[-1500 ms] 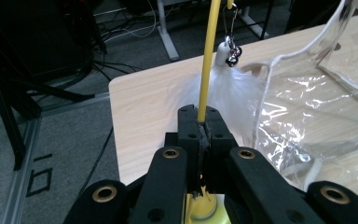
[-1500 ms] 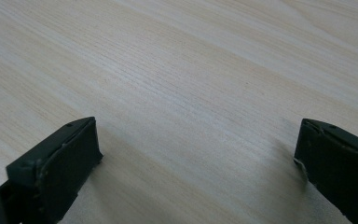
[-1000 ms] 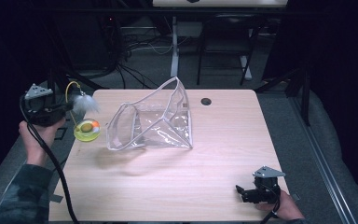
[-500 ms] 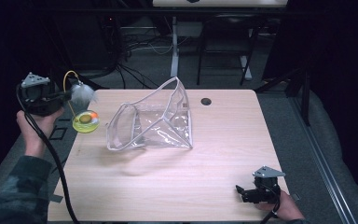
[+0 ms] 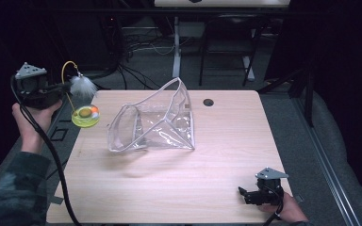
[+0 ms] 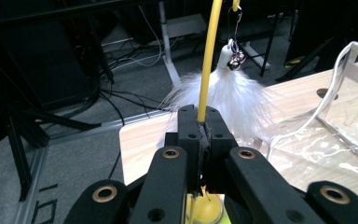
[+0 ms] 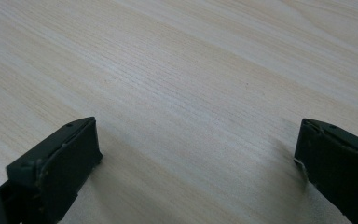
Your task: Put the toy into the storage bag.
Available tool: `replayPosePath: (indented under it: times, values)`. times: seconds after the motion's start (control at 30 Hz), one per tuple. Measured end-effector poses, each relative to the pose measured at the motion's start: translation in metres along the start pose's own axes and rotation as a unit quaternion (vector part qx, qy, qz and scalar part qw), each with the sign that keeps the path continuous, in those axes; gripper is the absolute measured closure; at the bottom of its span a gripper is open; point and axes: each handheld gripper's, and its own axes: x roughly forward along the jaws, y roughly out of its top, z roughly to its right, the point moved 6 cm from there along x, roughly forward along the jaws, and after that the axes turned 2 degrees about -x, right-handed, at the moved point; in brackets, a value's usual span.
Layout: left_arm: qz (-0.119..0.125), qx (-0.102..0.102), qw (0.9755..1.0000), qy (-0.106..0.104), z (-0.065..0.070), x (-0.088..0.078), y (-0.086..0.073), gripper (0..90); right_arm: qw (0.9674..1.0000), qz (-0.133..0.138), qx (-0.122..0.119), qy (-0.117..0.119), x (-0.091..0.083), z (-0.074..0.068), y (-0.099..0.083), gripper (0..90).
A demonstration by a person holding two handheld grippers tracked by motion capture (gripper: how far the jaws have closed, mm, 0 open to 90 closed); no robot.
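My left gripper (image 5: 62, 87) is held at the table's far left corner, shut on the yellow wire (image 6: 206, 70) of a cat toy. The wire arches over, and a white feather tuft (image 5: 82, 86) with a small bell (image 6: 235, 56) hangs from it. The toy's yellow-green round base (image 5: 85, 115) hangs below, at the table's left edge. A clear plastic bag (image 5: 153, 122) stands open in the middle of the table. My right gripper (image 5: 245, 194) rests at the near right corner, open, with bare wood between its jaws (image 7: 198, 158).
The light wooden table (image 5: 226, 141) has a dark round hole (image 5: 208, 102) near its far edge. Cables and desk legs (image 5: 176, 52) lie on the floor behind. Grey floor with tape marks (image 5: 59, 135) runs along the left side.
My left gripper has lifted the toy and carried it up and away toward the far left corner. The base has risen with it. The right gripper and the bag have stayed put.
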Motion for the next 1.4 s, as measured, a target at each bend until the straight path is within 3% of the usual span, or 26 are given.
replayPosePath:
  times: [0.33, 0.63, 1.07, 1.4]
  values:
    - [0.015, 0.006, 0.9998, -0.007, 0.006, -0.008, 0.022, 88.2, 1.0000, -0.001, -0.001, -0.001, 0.000, 0.000, 0.000, 0.0]
    - [0.023, 0.018, 0.9993, -0.022, 0.019, -0.013, 0.037, 88.2, 1.0000, -0.001, -0.003, 0.001, 0.000, 0.000, 0.000, 0.0]
    - [0.032, 0.033, 0.9972, -0.058, 0.045, -0.015, 0.052, 88.2, 1.0000, -0.001, 0.000, 0.000, 0.000, 0.000, 0.000, 0.0]
    - [0.032, 0.046, 0.9939, -0.095, 0.071, -0.006, 0.055, 88.1, 1.0000, -0.001, -0.001, 0.001, 0.000, 0.000, 0.000, 0.0]
